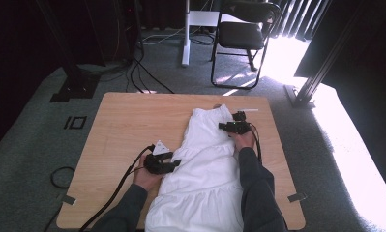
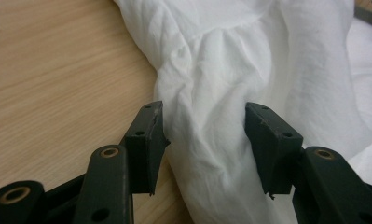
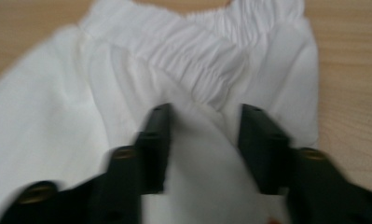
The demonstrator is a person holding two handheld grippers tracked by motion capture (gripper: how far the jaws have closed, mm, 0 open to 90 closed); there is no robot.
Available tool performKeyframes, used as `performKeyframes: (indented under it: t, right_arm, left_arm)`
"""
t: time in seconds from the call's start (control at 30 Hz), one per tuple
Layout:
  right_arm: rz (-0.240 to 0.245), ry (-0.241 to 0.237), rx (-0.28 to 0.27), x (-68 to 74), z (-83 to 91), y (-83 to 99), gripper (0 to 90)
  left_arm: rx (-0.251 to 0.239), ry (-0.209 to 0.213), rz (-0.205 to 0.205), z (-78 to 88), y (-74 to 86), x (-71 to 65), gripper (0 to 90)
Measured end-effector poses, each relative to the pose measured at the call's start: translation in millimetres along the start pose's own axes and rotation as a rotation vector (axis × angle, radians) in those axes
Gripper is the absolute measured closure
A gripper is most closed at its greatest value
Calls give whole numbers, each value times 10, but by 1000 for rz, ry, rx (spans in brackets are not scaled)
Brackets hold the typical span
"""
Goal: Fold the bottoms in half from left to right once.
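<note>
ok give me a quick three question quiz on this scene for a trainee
1. True or false: the white garment lies on the wooden table.
2. Which part of the garment does the right gripper point at? A) gathered elastic band B) a button C) a zip
3. Fill in: the left gripper has a bunched fold of cloth ____ its jaws.

Key: 1 true; 2 A; 3 between

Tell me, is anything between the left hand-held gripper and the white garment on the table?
Nothing visible. The left hand-held gripper already has a fold of the white garment between its open jaws, with only bare wooden table beside it.
</note>
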State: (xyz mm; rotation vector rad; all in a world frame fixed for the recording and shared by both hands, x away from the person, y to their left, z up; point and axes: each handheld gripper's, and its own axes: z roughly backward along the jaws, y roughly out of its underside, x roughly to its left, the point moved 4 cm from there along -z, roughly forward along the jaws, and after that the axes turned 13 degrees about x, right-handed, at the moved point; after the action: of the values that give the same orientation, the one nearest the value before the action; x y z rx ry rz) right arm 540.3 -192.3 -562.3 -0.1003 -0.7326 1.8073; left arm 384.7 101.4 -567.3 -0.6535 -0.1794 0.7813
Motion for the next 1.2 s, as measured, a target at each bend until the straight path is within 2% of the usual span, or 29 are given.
performKeyframes:
  t: [0.03, 0.1, 0.13, 0.17, 0.3, 0.33, 0.4, 0.47, 0.53, 0.63, 0.67, 0.7, 0.77, 0.83, 0.9, 1.03, 1.07, 1.1, 1.13, 1.17, 1.2]
  right_arm:
    - [13, 25, 30, 5, -26, 0, 746]
    - [46, 74, 69, 21, -21, -21, 876]
    - [87, 124, 55, 34, 39, -69, 888]
    - [112, 151, 32, 49, 111, -119, 891]
    - [176, 228, -109, 122, 421, -326, 890]
    - [173, 254, -134, 133, 471, -372, 890]
    - [158, 298, -145, 115, 477, -405, 889]
    - [102, 332, -109, 29, 402, -374, 882]
    - [49, 331, -41, -69, 270, -287, 860]
    - [24, 310, 64, -185, 69, -117, 734]
    - [15, 312, 77, -215, 38, -68, 681]
    - [3, 305, 72, -232, 32, -43, 637]
    - [-25, 275, 19, -246, 110, -5, 560]
    - [-20, 238, -40, -200, 233, 24, 478]
    - [-15, 220, -85, -121, 385, 104, 456]
    - [-24, 154, -168, -4, 667, 411, 476]
    - [-27, 129, -172, 2, 721, 497, 508]
    - [-27, 129, -172, 2, 721, 497, 508]
    - [-33, 98, -179, 2, 775, 588, 541]
    - [-24, 51, -149, 4, 831, 788, 595]
    - [-15, 36, -126, 19, 829, 878, 600]
  left_arm:
    - [10, 1, -3, -19, 7, -5, 505]
    - [21, 4, -9, -52, 15, -20, 506]
    - [29, 3, -16, -58, 17, -27, 506]
    - [25, 5, -17, -68, 14, -38, 506]
    - [27, 11, -22, -99, -12, -71, 506]
    - [28, 15, -23, -110, -17, -80, 506]
    - [39, 17, -29, -142, -18, -105, 506]
    - [51, 17, -40, -177, -14, -133, 507]
    - [50, 14, -47, -195, -16, -149, 508]
    - [53, -2, -60, -173, -35, -139, 508]
    - [51, -8, -63, -158, -47, -129, 508]
    - [36, -14, -59, -125, -81, -105, 508]
    - [2, -16, -36, -66, -160, -51, 506]
    - [-15, -24, -21, -27, -246, 8, 503]
    - [-7, -32, -26, -30, -330, 46, 499]
    - [23, -43, -64, -146, -506, 6, 499]
    - [30, -40, -76, -182, -546, -24, 499]
    - [30, -40, -76, -182, -546, -24, 500]
    - [44, -48, -102, -270, -616, -102, 500]
    - [55, -54, -109, -312, -639, -130, 510]
    - [62, -54, -114, -354, -658, -154, 511]
